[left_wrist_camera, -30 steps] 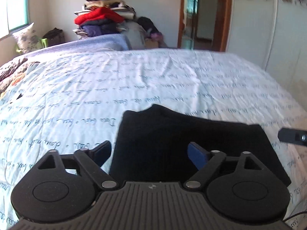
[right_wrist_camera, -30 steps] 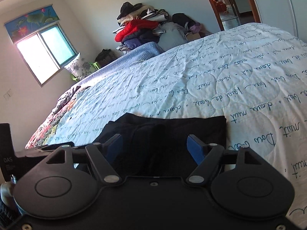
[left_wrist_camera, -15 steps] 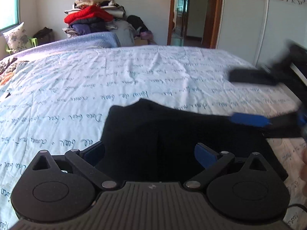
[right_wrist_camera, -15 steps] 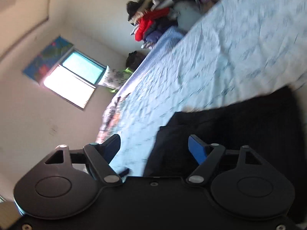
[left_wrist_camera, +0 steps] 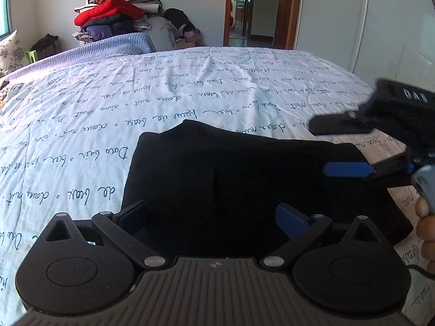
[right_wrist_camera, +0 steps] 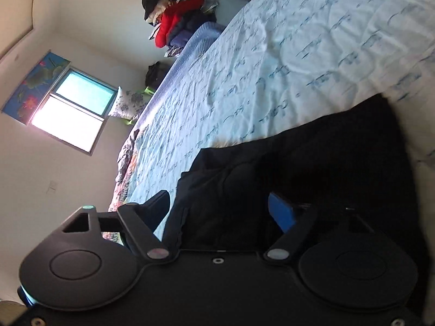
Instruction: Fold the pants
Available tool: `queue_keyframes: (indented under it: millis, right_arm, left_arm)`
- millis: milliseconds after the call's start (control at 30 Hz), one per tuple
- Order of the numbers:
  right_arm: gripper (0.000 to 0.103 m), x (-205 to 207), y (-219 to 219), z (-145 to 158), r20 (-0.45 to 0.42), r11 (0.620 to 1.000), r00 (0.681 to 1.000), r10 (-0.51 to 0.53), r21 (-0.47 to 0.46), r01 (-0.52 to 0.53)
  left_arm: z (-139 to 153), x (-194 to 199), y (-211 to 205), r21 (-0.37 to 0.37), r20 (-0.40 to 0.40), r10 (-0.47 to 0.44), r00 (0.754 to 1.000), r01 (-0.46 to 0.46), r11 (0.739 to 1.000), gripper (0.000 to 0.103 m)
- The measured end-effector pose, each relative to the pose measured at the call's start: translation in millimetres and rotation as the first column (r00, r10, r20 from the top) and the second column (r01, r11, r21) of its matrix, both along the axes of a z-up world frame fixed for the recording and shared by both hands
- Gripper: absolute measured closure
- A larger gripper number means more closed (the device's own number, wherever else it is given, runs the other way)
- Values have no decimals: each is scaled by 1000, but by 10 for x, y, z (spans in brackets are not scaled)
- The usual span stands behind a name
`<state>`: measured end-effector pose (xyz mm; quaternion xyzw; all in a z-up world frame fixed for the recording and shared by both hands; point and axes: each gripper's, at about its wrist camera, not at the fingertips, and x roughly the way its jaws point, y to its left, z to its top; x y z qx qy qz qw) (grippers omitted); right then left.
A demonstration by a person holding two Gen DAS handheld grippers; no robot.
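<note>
Bed (left_wrist_camera: 190,92) covered by a pale quilt (left_wrist_camera: 81,125) printed with dark cursive script. Black pants (left_wrist_camera: 231,179), folded into a flat block, lie directly on the quilt at its near edge. A blue ribbed blanket (left_wrist_camera: 108,46) lies across the far end. A patterned cover (right_wrist_camera: 123,168) shows at the window-side edge.
</note>
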<state>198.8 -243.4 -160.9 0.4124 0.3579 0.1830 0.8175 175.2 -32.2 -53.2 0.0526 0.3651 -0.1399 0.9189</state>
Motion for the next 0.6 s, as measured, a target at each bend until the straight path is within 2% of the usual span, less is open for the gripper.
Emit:
queue_keyframes:
  millis: [100, 200, 300, 367, 467, 533, 567, 600]
  right_arm:
    - [22, -4, -38, -27, -23, 999, 1000, 2, -40, -3]
    - [22, -58, -27, 34, 12, 998, 1000, 8, -67, -7]
    - [22, 6, -11, -45, -44, 997, 999, 31, -76, -34]
    - [22, 95, -33, -219, -96, 999, 994, 44, -3, -44]
    - [23, 164, -3, -302, -81, 994, 994, 71, 93, -63]
    - [45, 203, 35, -325, -82, 988, 993, 80, 140, -68]
    - [64, 223, 72, -338, -83, 983, 991, 101, 161, -86]
    - [78, 239, 112, -359, -91, 983, 989, 114, 158, -98]
  left_arm:
    - [57, 46, -89, -19, 1, -9, 1000, 9, 1000, 2]
    - [148, 30, -185, -14, 27, -41, 999, 42, 999, 1]
    - [193, -17, -148, -22, 43, -42, 998, 43, 999, 1]
    - [170, -17, -98, -26, 30, -32, 999, 33, 999, 1]
    - [105, 0, -68, -7, 13, -18, 1000, 18, 1000, 1]
    - [79, -7, -64, -6, 0, -26, 1000, 26, 1000, 1]
    - [75, -14, -67, -4, -1, -31, 1000, 31, 1000, 1]
    - [76, -26, -70, -3, 1, -36, 999, 36, 999, 1]
